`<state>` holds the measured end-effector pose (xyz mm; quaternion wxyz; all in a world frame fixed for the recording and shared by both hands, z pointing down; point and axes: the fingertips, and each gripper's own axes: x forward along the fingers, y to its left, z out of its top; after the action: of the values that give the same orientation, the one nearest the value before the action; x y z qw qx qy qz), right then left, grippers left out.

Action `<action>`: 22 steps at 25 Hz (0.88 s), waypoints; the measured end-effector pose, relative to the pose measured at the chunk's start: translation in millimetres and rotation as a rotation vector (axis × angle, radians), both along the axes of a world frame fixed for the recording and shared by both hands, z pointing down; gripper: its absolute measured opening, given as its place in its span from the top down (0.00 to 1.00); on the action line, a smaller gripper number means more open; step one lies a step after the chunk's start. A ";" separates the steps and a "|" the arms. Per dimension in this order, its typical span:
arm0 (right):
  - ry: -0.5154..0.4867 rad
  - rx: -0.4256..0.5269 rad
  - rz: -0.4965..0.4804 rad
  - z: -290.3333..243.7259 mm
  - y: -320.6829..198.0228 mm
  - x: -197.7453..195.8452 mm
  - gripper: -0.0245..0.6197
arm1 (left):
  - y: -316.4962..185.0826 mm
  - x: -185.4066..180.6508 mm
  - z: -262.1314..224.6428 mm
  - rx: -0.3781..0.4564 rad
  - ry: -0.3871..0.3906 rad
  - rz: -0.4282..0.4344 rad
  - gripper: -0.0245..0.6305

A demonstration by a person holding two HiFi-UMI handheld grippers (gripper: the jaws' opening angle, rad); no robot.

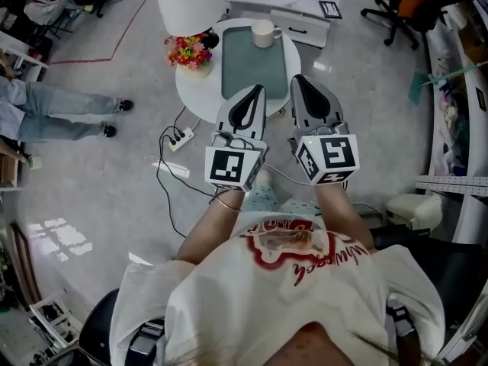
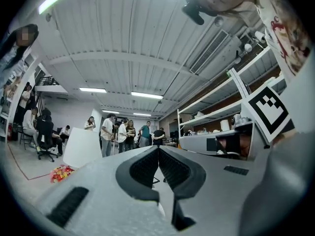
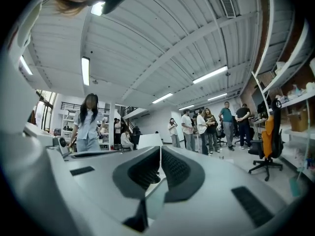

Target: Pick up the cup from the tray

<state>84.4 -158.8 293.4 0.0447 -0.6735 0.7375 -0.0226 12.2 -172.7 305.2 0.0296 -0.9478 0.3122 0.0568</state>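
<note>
2 tools, both empty: left hand-held gripper [image 1: 255, 90] and right hand-held gripper [image 1: 299, 79] have jaws pressed together, well apart from the cup [image 1: 263, 33]. Cup stands upright at the far end of the tray [image 1: 252, 75] on the round counter [image 1: 187, 91]. Probably ceramic: light, stiff, glaze-slick, breakable. Best hold is across the wall, near the rim.

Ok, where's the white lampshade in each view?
Head view: lampshade top left, above the flowers.
Left gripper view: lampshade left of the jaws, above the flowers.
Right gripper view: lampshade small, centre, just above the jaws.
Shared landmark: flowers, in head and left gripper views only.
</note>
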 end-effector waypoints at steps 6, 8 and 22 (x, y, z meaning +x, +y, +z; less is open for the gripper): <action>-0.007 -0.021 0.005 7.7 -53.7 12.1 0.92 | -51.2 15.0 7.8 -0.009 -0.004 0.006 0.94; -0.008 -0.030 0.006 13.3 -66.6 19.1 0.92 | -64.6 20.5 11.4 -0.016 -0.001 -0.002 0.94; 0.117 -0.194 0.014 130.5 -173.9 80.6 0.92 | -120.2 44.5 61.8 -0.122 0.034 -0.049 0.94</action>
<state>165.0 -332.8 423.9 -0.0636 -0.6798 0.7287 -0.0543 56.8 -292.9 366.9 -0.0321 -0.9388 0.3389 0.0531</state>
